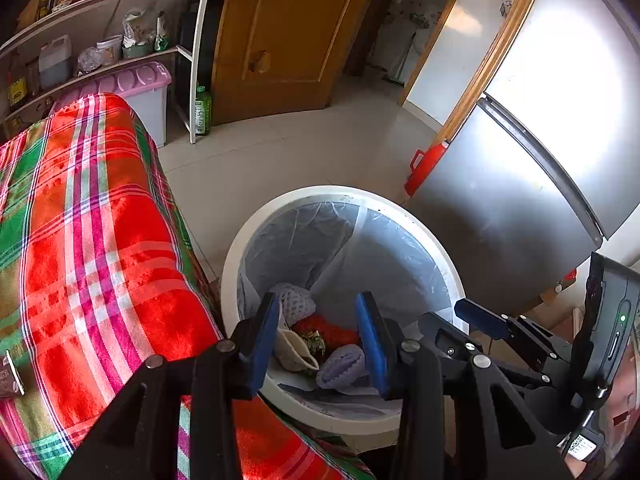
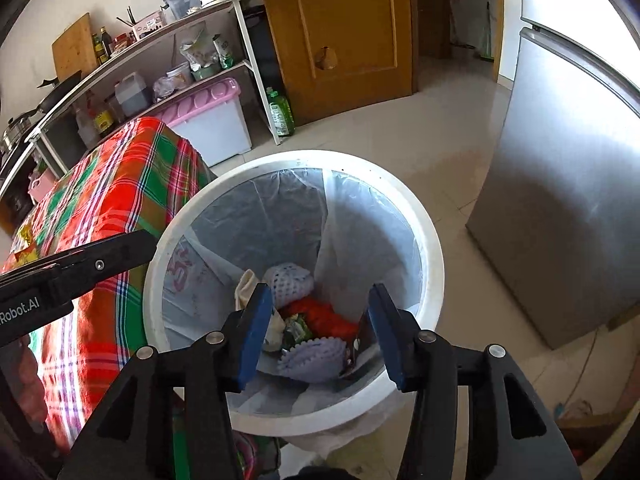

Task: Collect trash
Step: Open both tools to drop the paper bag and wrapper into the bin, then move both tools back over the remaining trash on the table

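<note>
A white trash bin (image 1: pixel 280 208) with a clear liner stands on the floor beside the table; it also shows in the right wrist view (image 2: pixel 432 248). Inside lie white foam netting (image 1: pixel 296 300) (image 2: pixel 290 280), a red wrapper (image 1: pixel 332 330) (image 2: pixel 320 312), a purple foam net (image 1: pixel 342 366) (image 2: pixel 312 362) and a dark wrapper (image 2: pixel 356 350) by the right finger. My left gripper (image 1: pixel 320 340) is open and empty above the bin. My right gripper (image 2: pixel 318 336) is open over the bin; it also shows in the left wrist view (image 1: pixel 476 316).
A table with a red and green plaid cloth (image 1: pixel 92 240) (image 2: pixel 120 184) stands left of the bin. A steel fridge (image 1: pixel 520 184) (image 2: pixel 568 200) stands on the right. Shelves, a pink-lidded box (image 1: pixel 140 84) and a green bottle (image 2: pixel 282 114) stand behind, near a wooden door (image 1: pixel 288 32).
</note>
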### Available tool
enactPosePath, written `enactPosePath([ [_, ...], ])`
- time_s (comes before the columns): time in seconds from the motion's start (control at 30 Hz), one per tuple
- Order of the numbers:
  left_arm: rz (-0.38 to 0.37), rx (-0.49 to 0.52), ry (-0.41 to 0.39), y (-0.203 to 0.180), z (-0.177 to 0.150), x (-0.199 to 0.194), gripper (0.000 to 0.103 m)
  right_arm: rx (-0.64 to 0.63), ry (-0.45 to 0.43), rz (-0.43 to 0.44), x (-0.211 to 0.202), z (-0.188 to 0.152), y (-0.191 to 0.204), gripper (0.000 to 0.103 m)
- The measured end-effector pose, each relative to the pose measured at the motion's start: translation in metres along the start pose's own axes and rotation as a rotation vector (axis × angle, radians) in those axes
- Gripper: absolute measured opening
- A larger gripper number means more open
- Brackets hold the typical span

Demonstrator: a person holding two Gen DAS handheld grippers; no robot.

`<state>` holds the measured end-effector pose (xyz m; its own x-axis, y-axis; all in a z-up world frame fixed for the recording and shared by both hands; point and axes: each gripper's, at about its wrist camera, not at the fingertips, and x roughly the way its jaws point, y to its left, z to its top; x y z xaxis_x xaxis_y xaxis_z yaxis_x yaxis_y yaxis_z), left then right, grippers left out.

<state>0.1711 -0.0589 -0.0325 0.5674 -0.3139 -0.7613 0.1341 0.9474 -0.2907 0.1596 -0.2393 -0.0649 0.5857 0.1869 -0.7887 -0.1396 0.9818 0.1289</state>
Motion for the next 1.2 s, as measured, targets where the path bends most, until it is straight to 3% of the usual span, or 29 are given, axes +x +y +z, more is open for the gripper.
enactPosePath([
  [0.13, 0.010, -0.001, -0.024, 0.006, -0.002, -0.016, 0.056, -0.003, -0.015, 0.007, -0.008, 0.000, 0.005, 0.051],
  [0.37, 0.031, -0.003, -0.084, 0.021, -0.009, -0.050, 0.060, -0.011, -0.066, 0.039, -0.029, 0.000, 0.022, 0.051],
  [0.5, 0.087, -0.017, -0.135, 0.036, -0.018, -0.077, 0.063, -0.031, -0.099, 0.066, -0.042, 0.001, 0.042, 0.051],
  [0.6, 0.097, -0.051, -0.161, 0.055, -0.025, -0.097, 0.066, -0.045, -0.118, 0.100, -0.048, 0.002, 0.060, 0.051],
  [0.8, 0.192, -0.090, -0.229, 0.095, -0.043, -0.139, 0.074, -0.111, -0.121, 0.167, -0.052, -0.002, 0.106, 0.051],
  [1.2, 0.359, -0.223, -0.305, 0.189, -0.082, -0.205, 0.077, -0.240, -0.100, 0.266, -0.045, -0.010, 0.191, 0.053],
])
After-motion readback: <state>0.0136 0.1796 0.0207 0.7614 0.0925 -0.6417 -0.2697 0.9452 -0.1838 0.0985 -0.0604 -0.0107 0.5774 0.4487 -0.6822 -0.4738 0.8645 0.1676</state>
